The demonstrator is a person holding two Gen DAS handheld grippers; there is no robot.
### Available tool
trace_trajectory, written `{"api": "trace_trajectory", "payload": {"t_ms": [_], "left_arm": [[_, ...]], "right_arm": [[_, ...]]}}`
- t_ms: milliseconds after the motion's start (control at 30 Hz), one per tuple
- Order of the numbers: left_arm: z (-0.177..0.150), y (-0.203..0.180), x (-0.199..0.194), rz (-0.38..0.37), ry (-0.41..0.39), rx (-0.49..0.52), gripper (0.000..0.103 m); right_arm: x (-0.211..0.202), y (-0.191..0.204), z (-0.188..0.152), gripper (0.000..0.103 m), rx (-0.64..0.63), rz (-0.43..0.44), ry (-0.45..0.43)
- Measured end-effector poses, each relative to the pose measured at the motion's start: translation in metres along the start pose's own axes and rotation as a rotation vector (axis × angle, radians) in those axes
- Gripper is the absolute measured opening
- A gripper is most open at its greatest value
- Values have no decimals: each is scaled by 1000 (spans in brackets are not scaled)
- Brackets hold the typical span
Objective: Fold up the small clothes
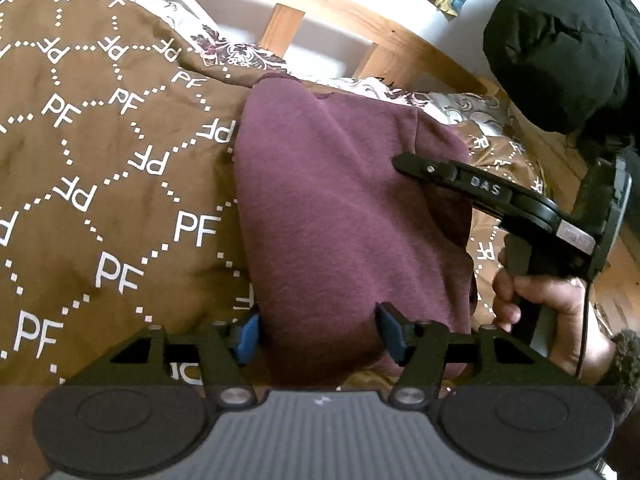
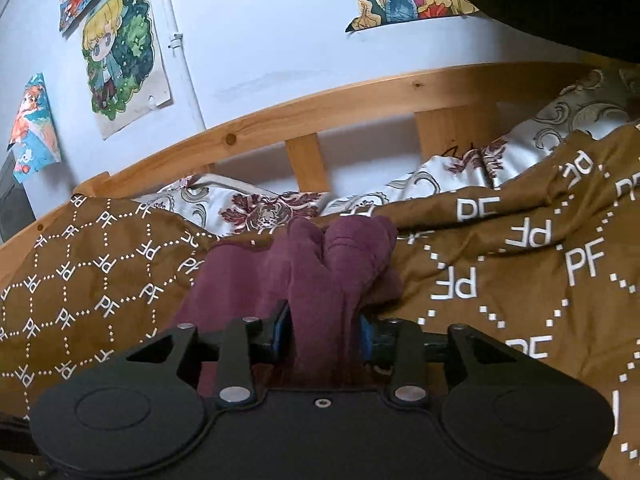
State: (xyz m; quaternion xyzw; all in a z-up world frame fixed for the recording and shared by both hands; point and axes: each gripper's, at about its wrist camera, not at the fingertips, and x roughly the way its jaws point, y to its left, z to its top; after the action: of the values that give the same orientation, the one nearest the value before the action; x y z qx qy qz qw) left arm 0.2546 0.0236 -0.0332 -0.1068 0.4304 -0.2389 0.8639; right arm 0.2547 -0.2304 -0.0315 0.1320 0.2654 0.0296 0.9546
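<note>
A maroon fleece garment (image 1: 344,216) lies folded on the brown "PF" bedspread (image 1: 100,168). My left gripper (image 1: 319,336) is low over its near edge. The blue pads (image 1: 248,338) stand wide apart, with the cloth lying slack between them. From the right, my right gripper (image 1: 400,162) reaches over the garment's right side, held by a hand (image 1: 540,308). In the right wrist view a bunched fold of the garment (image 2: 332,272) runs up through the right gripper (image 2: 322,332). It fills the gap between the parted pads (image 2: 280,330), and I see no firm pinch.
A wooden bed rail (image 2: 360,100) with slats runs along the far side, against a white wall with posters (image 2: 120,48). A floral pillow (image 2: 260,204) lies behind the garment. A dark padded jacket (image 1: 560,48) hangs at the upper right.
</note>
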Motion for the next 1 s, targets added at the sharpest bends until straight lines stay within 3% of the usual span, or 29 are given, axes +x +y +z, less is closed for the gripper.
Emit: {"api": "trace_trajectory", "payload": {"t_ms": [200,333,467,833,1000], "left_arm": [[0,-2,-12,46,-26,-22,89],[0,-9,-27,74,-53,-36,97],[-4,-22,-53,124,-132,-4,102],[-24,-48,-134,228,-339,45,102],[-38,-48,-161,248,-383,44,102]], "right_arm": [[-15,-7,-7,76,20,-26,2],[-41,-6,-10,89,13,-59,-29],[-78,0,-13,100,29,-73,-81],[-176,47,-18,102,-56,-95,-228],[-219,68,-27,102,-109,-101,-280]]}}
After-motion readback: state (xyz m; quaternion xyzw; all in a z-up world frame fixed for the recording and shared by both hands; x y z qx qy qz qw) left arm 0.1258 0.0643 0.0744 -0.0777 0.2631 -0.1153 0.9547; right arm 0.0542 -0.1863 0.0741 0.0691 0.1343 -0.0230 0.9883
